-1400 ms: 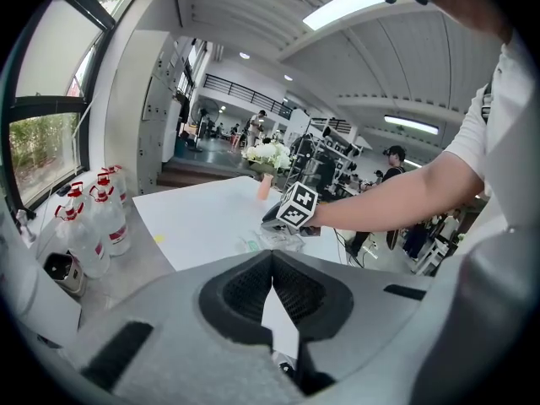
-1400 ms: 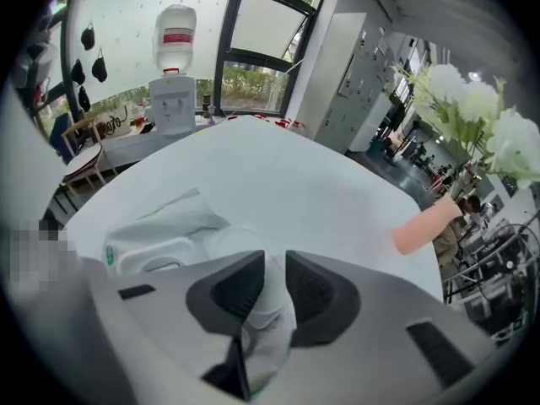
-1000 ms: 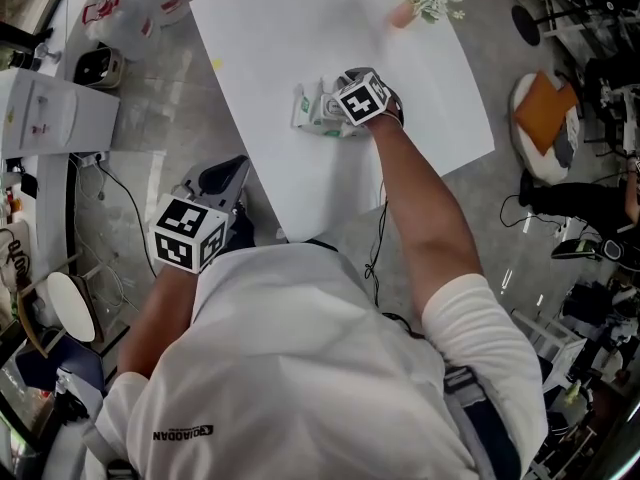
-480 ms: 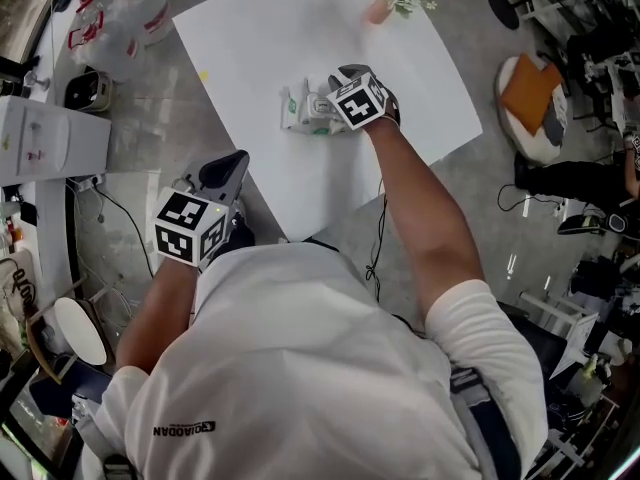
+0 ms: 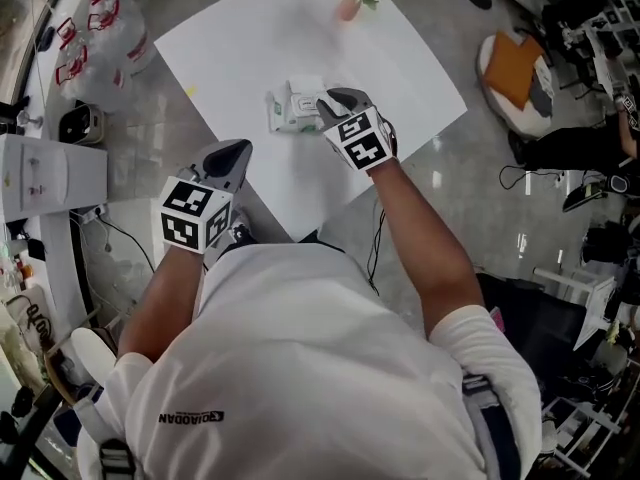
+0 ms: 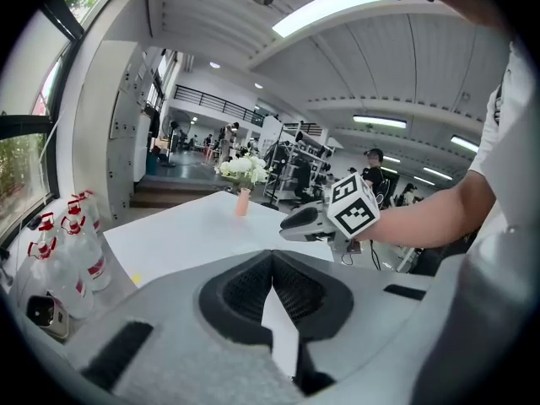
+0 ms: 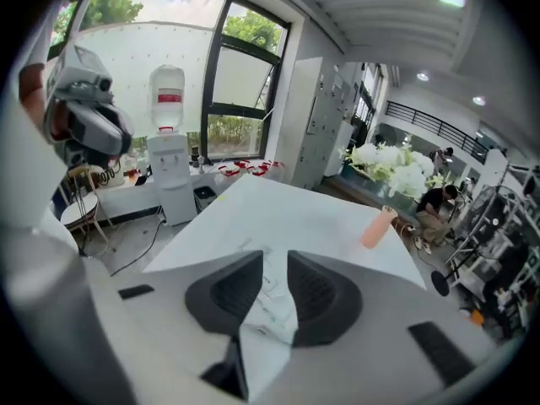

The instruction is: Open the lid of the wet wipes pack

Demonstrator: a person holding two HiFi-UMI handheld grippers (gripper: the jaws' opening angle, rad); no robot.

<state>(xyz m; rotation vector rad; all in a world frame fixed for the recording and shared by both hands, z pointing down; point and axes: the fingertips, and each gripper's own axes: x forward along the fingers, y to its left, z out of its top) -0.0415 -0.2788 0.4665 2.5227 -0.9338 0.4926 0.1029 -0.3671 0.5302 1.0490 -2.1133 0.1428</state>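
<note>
The wet wipes pack [image 5: 290, 108], white with green print, lies on the white table [image 5: 400, 58]; a white flap shows on its top, and whether it stands up I cannot tell. My right gripper [image 5: 334, 96] hovers just right of the pack, lifted off it. Its jaws have just been opening and stand apart with nothing gripped; in the right gripper view [image 7: 275, 256] the pack [image 7: 268, 309] shows below through the gap. My left gripper [image 5: 228, 154] hangs at the table's near-left edge, away from the pack, its tips meeting [image 6: 271, 256]. It sees the right gripper [image 6: 288, 224] ahead.
A pink vase with white flowers [image 5: 347, 4] stands at the table's far edge. Several water jugs [image 5: 100, 28] sit on the floor at the left, and a water dispenser [image 7: 169, 154] stands by the window. A chair with an orange cushion [image 5: 515, 68] is at the right.
The right gripper has pulled back from the pack, lifted, and its jaws now stand apart. The left gripper has come up a little toward the table edge.
</note>
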